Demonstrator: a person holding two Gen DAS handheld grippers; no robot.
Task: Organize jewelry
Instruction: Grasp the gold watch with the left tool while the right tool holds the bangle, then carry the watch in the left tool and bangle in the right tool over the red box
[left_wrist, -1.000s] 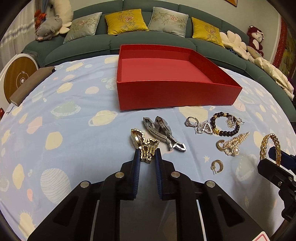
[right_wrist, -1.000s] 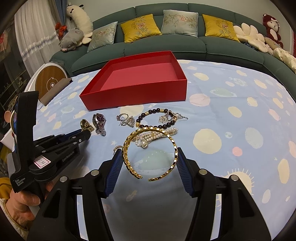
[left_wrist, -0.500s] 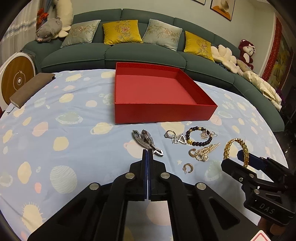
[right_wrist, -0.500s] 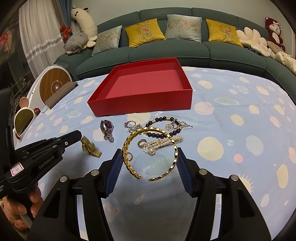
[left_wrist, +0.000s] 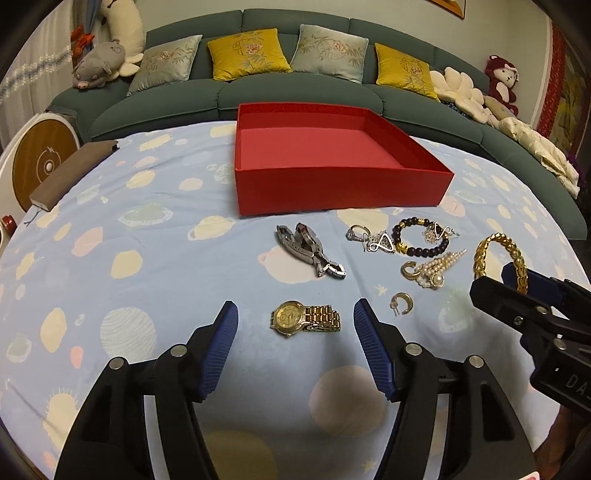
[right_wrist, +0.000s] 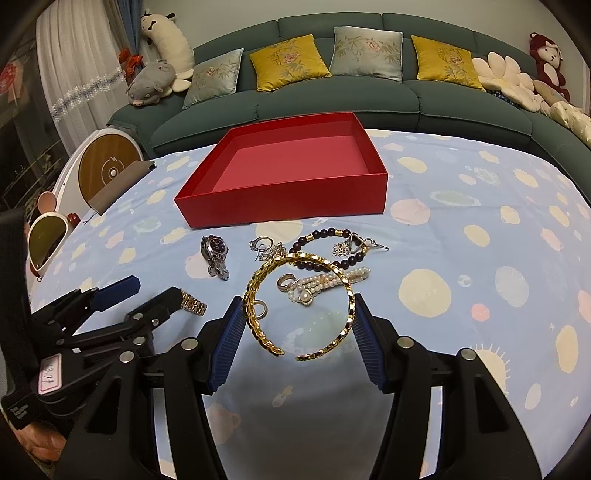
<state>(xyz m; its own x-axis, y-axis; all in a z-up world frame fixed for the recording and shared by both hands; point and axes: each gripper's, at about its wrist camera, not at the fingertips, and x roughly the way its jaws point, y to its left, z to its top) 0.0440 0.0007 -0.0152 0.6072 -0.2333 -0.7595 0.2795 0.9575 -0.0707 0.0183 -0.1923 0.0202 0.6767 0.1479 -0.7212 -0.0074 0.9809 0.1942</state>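
Note:
My left gripper (left_wrist: 295, 332) is open; a gold watch (left_wrist: 304, 318) lies flat on the cloth between its fingers, touching neither. My right gripper (right_wrist: 299, 332) is shut on a gold bangle (right_wrist: 295, 295), held above the cloth; it also shows in the left wrist view (left_wrist: 498, 258). A silver watch (left_wrist: 310, 249), a dark bead bracelet (left_wrist: 421, 236), silver pieces (left_wrist: 369, 238), a pearl clip (left_wrist: 436, 267) and a gold hoop earring (left_wrist: 400, 302) lie in front of the empty red box (left_wrist: 332, 184).
A brown book (left_wrist: 70, 170) lies at the cloth's left edge. A green sofa (left_wrist: 295, 88) with cushions and plush toys curves behind the table. A round wooden-faced device (right_wrist: 107, 170) and a small mirror (right_wrist: 46, 236) stand to the left.
My left gripper was shut on the gold watch and lifted it. Now it has opened and the watch lies flat on the cloth between its fingers. The right gripper still holds the bangle.

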